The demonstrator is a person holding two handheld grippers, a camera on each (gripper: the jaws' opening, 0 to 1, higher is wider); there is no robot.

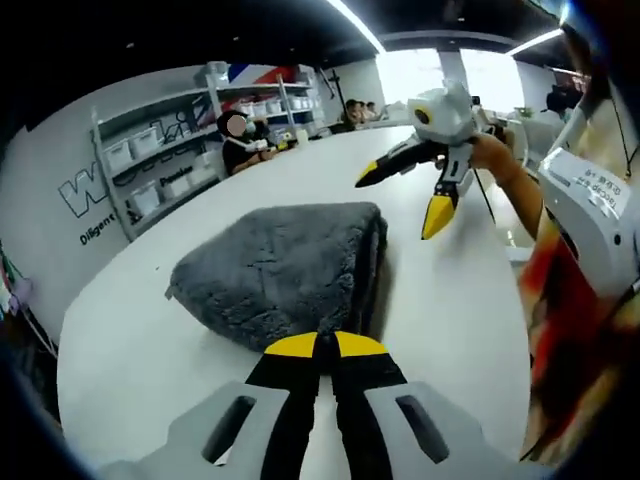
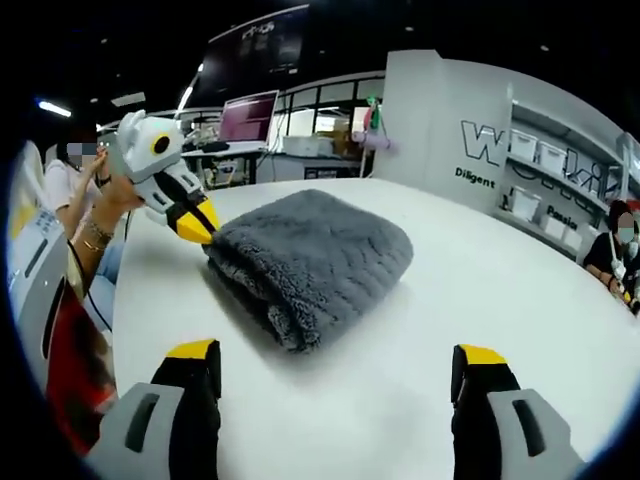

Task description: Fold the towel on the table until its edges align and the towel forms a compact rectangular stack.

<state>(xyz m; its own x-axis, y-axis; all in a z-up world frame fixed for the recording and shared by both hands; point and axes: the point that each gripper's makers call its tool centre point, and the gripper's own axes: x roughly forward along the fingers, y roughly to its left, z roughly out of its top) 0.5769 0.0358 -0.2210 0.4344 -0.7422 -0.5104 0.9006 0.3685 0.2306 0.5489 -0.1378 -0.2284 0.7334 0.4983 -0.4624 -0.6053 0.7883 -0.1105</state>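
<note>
A grey fluffy towel (image 1: 285,275) lies folded into a thick stack on the white table (image 1: 450,300). In the left gripper view my left gripper (image 1: 325,346) rises from the bottom with its yellow-tipped jaws pressed together at the towel's near edge. The right gripper view has the towel (image 2: 315,255) in the middle and the left gripper (image 2: 197,222) touching its far left corner, held by a hand. My right gripper (image 2: 335,352) is open, short of the towel, with nothing between its jaws. It hangs above the table beyond the towel (image 1: 400,190).
Shelves with white bins (image 1: 150,170) line a wall past the table's far edge. People sit at the far end (image 1: 240,140). A monitor (image 2: 250,118) stands behind the table. The person's sleeve (image 2: 75,350) is at the left.
</note>
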